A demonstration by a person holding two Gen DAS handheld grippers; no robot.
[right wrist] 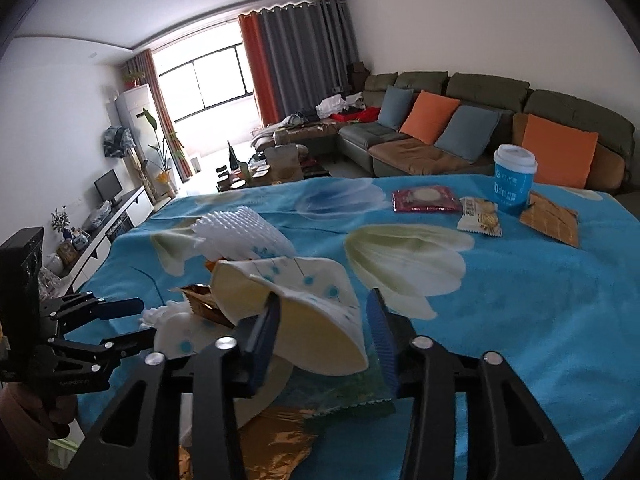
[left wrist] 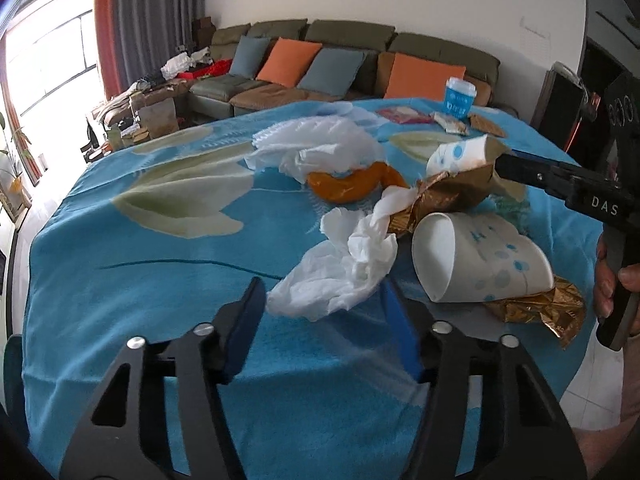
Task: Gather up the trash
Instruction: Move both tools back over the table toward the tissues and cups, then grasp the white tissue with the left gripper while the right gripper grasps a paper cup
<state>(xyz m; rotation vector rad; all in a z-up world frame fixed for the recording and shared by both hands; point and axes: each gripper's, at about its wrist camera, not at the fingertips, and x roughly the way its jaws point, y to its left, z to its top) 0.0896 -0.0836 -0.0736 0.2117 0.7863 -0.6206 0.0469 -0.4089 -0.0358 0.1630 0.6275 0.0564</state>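
Note:
A crumpled white tissue (left wrist: pixel 340 276) lies on the blue flowered tablecloth (left wrist: pixel 140 288), between the tips of my left gripper (left wrist: pixel 324 300). Its pads stand apart and do not squeeze the tissue. A crushed dotted paper cup (right wrist: pixel 312 312) sits between the jaws of my right gripper (right wrist: pixel 322 320). The left pad is against the cup and a narrow gap shows at the right pad. Beside these, a second dotted paper cup (left wrist: pixel 480 264) lies on its side among gold foil wrappers (left wrist: pixel 448 196). In the right wrist view my left gripper (right wrist: pixel 146 320) is at the far left.
An orange wrapper (left wrist: pixel 352 186) and a white foam net (left wrist: pixel 312 144) lie behind the tissue. A green wrapper (right wrist: pixel 352 392) is under the crushed cup. At the table's far side stand a lidded blue cup (right wrist: pixel 514 182) and three snack packets (right wrist: pixel 424 199). A sofa (right wrist: pixel 460 120) is beyond.

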